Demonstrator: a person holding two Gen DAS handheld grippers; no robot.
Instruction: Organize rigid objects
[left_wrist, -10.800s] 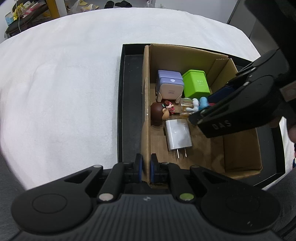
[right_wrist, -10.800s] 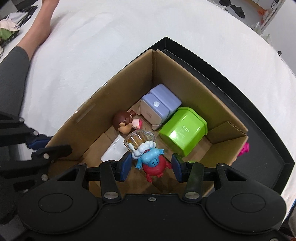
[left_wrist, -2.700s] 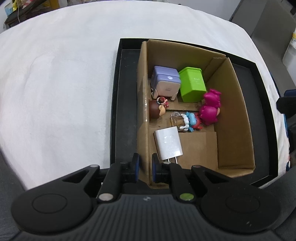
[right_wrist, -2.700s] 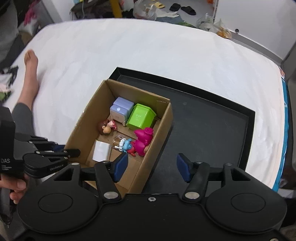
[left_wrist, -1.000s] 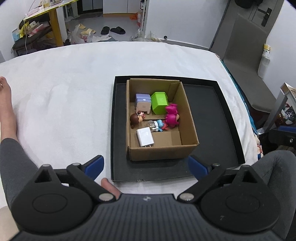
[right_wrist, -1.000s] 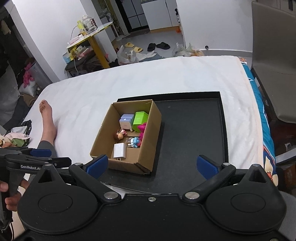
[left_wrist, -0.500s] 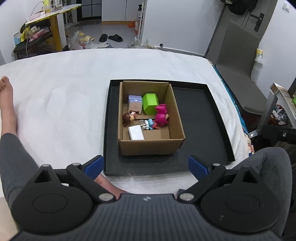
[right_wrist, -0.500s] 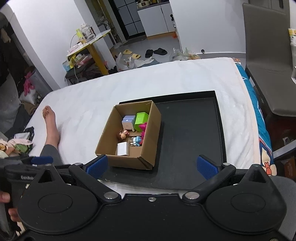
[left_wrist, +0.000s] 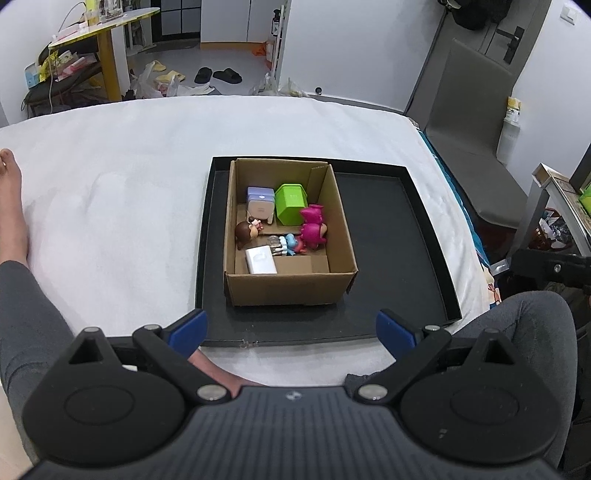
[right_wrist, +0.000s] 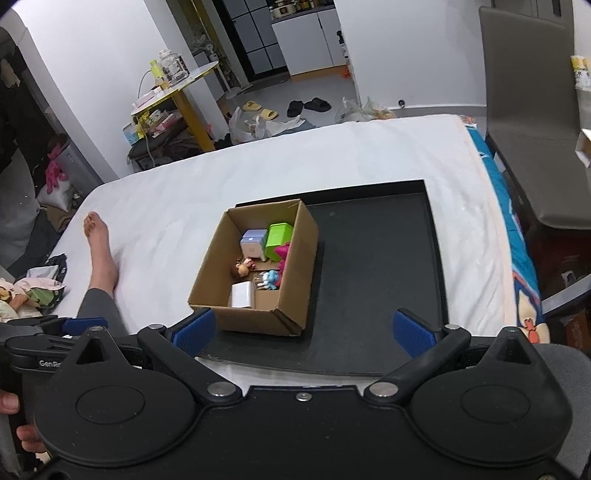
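White bedding (left_wrist: 122, 206) fills the left wrist view, with a black tray (left_wrist: 402, 266) lying on it and a cardboard box (left_wrist: 288, 291) standing in the tray's left half. Inside the box, a lavender cube (left_wrist: 259, 205) and a green cube (left_wrist: 291, 203) sit at the far end, a pink figure (left_wrist: 313, 229) stands against the right wall, a brown-haired doll (left_wrist: 245, 232) lies by the left wall, a small blue figure (left_wrist: 290, 245) sits in the middle, and a white charger (left_wrist: 261, 260) rests near the front wall. The left gripper (left_wrist: 291, 328) hangs well short of the box on the near side, its blue-padded fingers spread wide and holding nothing; the box appears between them, farther off. Seen from the right wrist, the same bedding (right_wrist: 295, 162) and tray (right_wrist: 373, 280) show, with the box (right_wrist: 258, 317) ahead and left of centre, just beyond the left fingertip. The right gripper (right_wrist: 303, 330) is likewise spread wide and empty, near the tray's near edge. A bare foot (right_wrist: 98, 243) rests on the bedding far left of the box.
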